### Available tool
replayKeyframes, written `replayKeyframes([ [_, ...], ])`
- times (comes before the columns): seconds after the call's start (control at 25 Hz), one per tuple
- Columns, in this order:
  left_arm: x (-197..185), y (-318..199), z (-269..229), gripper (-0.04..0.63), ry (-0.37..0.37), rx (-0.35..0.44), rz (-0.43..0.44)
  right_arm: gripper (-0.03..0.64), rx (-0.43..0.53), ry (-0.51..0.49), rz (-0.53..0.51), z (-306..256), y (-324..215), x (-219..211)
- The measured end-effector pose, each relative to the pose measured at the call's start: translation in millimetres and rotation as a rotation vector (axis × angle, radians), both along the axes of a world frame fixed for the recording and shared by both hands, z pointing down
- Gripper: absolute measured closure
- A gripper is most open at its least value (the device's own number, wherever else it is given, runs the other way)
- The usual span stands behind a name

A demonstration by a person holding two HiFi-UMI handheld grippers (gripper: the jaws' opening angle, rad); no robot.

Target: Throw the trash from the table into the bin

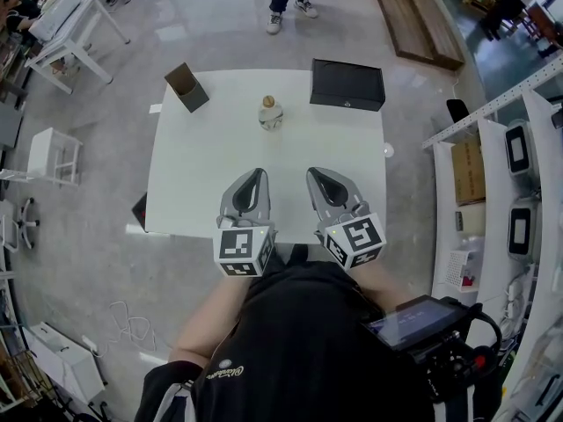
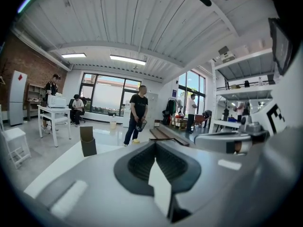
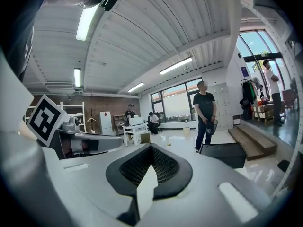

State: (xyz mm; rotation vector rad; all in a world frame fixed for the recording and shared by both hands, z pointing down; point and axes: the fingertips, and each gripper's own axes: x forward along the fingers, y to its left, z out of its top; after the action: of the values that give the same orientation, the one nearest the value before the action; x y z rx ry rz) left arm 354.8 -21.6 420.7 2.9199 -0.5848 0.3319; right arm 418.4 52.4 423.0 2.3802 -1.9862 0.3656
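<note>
A small pale bottle-like piece of trash (image 1: pixel 271 112) with a tan top stands on the white table (image 1: pixel 193 174), past its middle. An open brown cardboard box (image 1: pixel 186 86) (image 2: pixel 87 141) sits at the far left corner. Both grippers hover side by side over the table's near edge and point at the trash, well short of it. My left gripper (image 1: pixel 255 176) (image 2: pixel 155 145) is shut and empty. My right gripper (image 1: pixel 318 176) (image 3: pixel 150 148) also has its jaws together with nothing in them. The jaws hide the trash in both gripper views.
A black box (image 1: pixel 347 84) (image 3: pixel 227 154) lies at the table's far right. Beyond the table stands a person (image 2: pixel 137 112) with a black mesh basket (image 3: pixel 211 126) in hand. White shelving (image 1: pixel 519 192) runs along the right; white tables and chairs (image 1: pixel 62 25) stand to the left.
</note>
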Motion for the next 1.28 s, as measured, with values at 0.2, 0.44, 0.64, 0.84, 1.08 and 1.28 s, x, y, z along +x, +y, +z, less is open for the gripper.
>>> replayKeyframes([
  [0.2,16.3,-24.7,15.2,0.586,-0.01,-0.024,0.004,0.615,-0.019,-0.008,0.027,9.7,-14.2,13.2],
  [0.44,49.3,-62.7,50.8,0.547,-0.014,-0.057,-0.006,0.617,-0.058,-0.039,0.072,33.3,-25.0,29.3],
  [0.64,95.2,-95.0,74.5,0.354,-0.027,-0.051,0.002,0.615,-0.08,-0.049,0.094,47.1,-34.2,43.2],
  [0.84,135.4,-122.7,95.6,0.285,-0.082,-0.027,0.027,0.615,-0.104,-0.067,0.122,59.3,-36.1,51.8],
  [1.08,161.2,-136.5,108.2,0.307,-0.109,-0.035,0.04,0.615,-0.116,-0.096,0.155,68.6,-33.7,64.2],
  [1.28,167.5,-136.5,121.4,0.367,-0.162,-0.008,0.052,0.615,-0.13,-0.103,0.163,74.0,-34.0,65.5],
])
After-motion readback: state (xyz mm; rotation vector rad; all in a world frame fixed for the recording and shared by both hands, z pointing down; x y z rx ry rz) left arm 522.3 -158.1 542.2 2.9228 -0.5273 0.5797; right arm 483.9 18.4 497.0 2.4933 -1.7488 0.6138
